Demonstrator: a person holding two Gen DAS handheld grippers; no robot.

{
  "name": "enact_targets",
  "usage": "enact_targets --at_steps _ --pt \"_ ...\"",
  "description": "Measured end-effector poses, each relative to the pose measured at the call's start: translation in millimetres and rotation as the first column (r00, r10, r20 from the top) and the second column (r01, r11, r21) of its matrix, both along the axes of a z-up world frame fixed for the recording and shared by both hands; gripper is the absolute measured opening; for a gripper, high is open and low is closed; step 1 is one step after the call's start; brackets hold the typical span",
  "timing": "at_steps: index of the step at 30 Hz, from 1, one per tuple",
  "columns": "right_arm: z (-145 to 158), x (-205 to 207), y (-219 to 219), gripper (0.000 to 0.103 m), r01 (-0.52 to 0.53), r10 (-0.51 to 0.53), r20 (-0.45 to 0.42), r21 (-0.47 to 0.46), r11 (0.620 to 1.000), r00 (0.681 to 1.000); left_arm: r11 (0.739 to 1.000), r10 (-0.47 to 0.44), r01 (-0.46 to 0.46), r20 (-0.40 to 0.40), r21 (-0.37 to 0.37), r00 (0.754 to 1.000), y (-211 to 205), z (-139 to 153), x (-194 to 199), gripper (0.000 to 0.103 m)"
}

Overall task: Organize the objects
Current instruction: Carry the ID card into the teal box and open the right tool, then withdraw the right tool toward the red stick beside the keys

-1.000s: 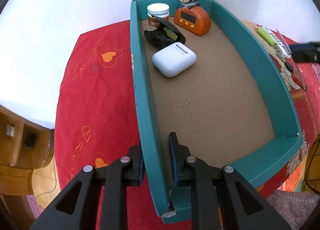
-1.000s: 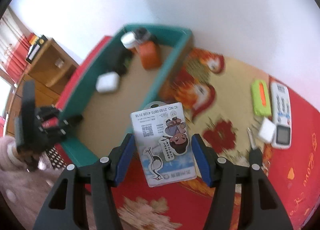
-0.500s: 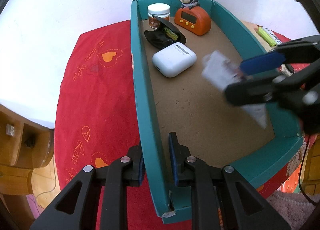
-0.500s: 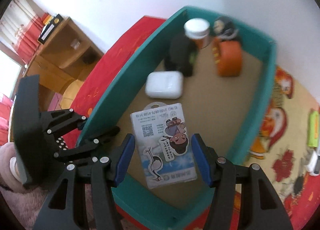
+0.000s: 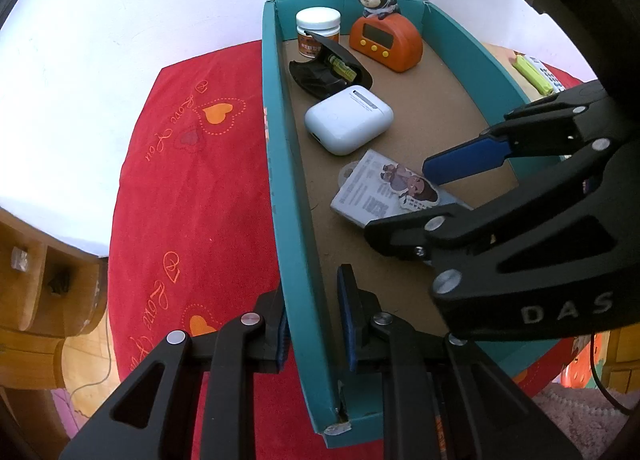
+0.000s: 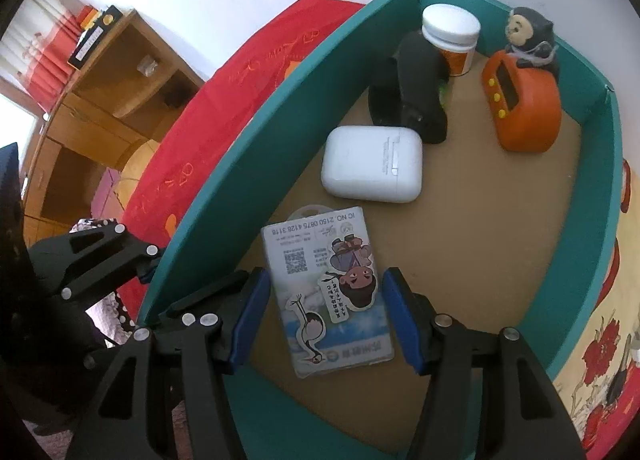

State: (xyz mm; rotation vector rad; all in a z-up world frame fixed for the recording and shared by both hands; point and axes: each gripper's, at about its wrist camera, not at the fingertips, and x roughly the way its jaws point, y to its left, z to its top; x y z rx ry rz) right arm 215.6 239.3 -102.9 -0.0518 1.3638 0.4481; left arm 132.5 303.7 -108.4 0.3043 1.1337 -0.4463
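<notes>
Teal tray (image 6: 248,164) floor: card (image 6: 328,292) between spread right tongs (image 6: 326,314), untouched.

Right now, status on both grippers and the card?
Left gripper straddles the teal tray wall. Right gripper open around card, which lies on the tray floor. White case sits just beyond; nothing blocking.

A matt teal cardboard tray (image 5: 280,164) with a rough brown board floor sits on red embroidered cloth (image 5: 180,180). Inside lie a glossy white plastic case (image 6: 372,164) and a shiny laminated card (image 6: 324,284).
</notes>
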Motion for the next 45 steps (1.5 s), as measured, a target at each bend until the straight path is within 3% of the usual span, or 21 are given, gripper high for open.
enact_targets --at_steps 7,16,30,38,45 --pt "1.0 -3.1 3.0 0.060 -0.013 0.013 0.010 -0.015 1.000 1.000 1.000 0.001 -0.001 0.000 -0.002 1.000 -0.6 0.2 -0.2 0.020" --pt "11.6 -4.9 -4.4 0.060 0.012 -0.013 0.034 0.035 0.999 0.999 1.000 0.002 -0.002 -0.001 -0.003 1.000 -0.8 0.5 -0.7 0.020" --pt "49.4 -24.5 -52.2 0.060 0.137 -0.148 0.101 0.105 0.985 0.984 1.000 -0.003 0.003 0.000 -0.002 1.000 -0.5 -0.1 1.3 0.020" --pt "68.4 -49.5 -113.3 0.060 0.282 -0.292 0.146 0.089 0.955 0.945 1.000 -0.003 0.003 0.000 -0.006 1.000 -0.4 -0.7 1.4 0.020" --pt "51.0 -81.7 -186.5 0.060 0.448 -0.447 0.113 0.017 0.894 0.887 1.000 -0.003 0.003 -0.001 -0.004 1.000 0.0 -1.0 1.8 0.020"
